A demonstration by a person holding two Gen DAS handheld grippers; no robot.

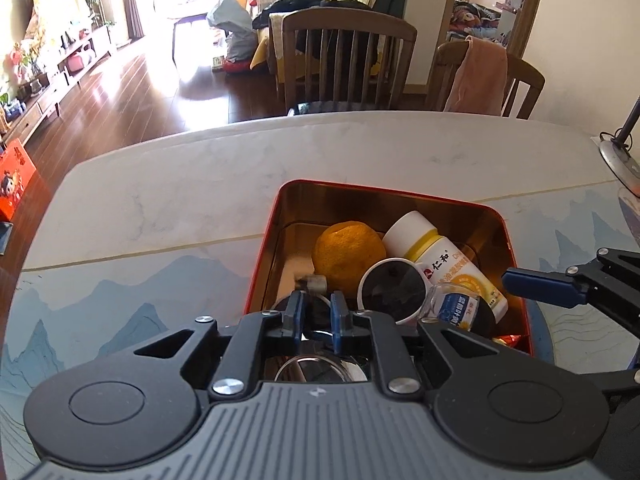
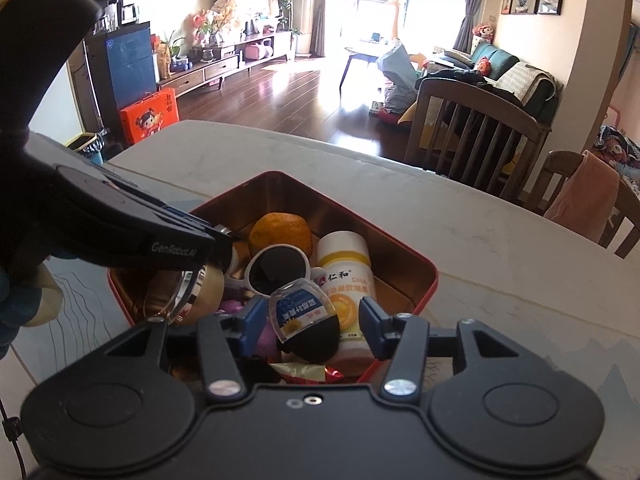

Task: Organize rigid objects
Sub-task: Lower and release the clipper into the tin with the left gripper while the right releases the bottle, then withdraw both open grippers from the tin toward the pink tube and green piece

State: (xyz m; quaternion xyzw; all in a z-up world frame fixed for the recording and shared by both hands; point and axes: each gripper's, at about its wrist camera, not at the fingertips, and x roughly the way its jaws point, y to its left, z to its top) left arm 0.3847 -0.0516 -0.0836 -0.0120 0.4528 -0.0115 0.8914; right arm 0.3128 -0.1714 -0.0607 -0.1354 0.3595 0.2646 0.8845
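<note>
Left wrist view: left fingers [image 1: 316,312] clenched, grasped item unclear; right fingers [image 2: 312,326] released.

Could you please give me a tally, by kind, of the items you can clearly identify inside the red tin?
Orange fruit: 1
White supplement bottle: 1
White-framed sunglasses: 1
Small clear blue-labelled bottle: 1
Total: 4, all in the red tin; other items underneath are too hidden to identify.

"仁和" and "DHA" are printed on the white pill bottle [image 2: 347,276]. "GenRobot.AI" is marked on the left gripper [image 2: 174,250].
</note>
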